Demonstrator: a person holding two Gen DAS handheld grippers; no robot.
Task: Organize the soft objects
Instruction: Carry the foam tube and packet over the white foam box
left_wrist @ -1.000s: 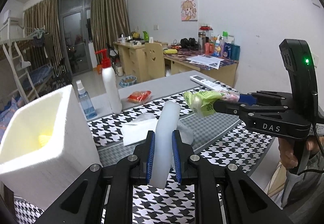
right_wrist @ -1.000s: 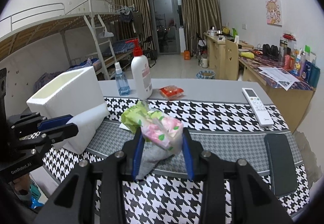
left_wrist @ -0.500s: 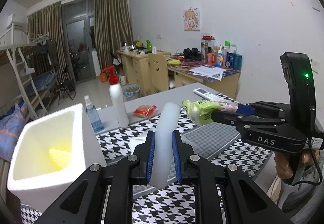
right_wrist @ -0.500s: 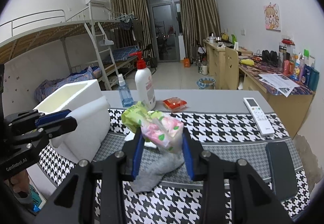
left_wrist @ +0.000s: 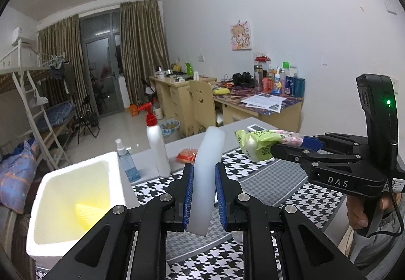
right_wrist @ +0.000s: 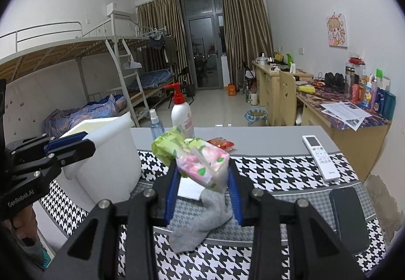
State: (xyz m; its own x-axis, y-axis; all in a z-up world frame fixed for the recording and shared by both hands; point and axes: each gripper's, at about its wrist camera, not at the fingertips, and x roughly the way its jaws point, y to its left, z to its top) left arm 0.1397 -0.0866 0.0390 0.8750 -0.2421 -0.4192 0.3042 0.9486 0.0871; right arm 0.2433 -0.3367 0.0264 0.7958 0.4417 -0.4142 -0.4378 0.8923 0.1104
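The grey sock (right_wrist: 200, 219) is partly hidden behind the right gripper's fingers (right_wrist: 172, 191).

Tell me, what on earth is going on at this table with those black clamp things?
A person is tidying soft items using two hand-held grippers. The left gripper is clamped on a white foam slab, held above the table beside an open white foam box that has something yellow inside. The right gripper is clamped on a pink and green plastic packet, also in the air. A grey sock lies on the houndstooth cloth below it.
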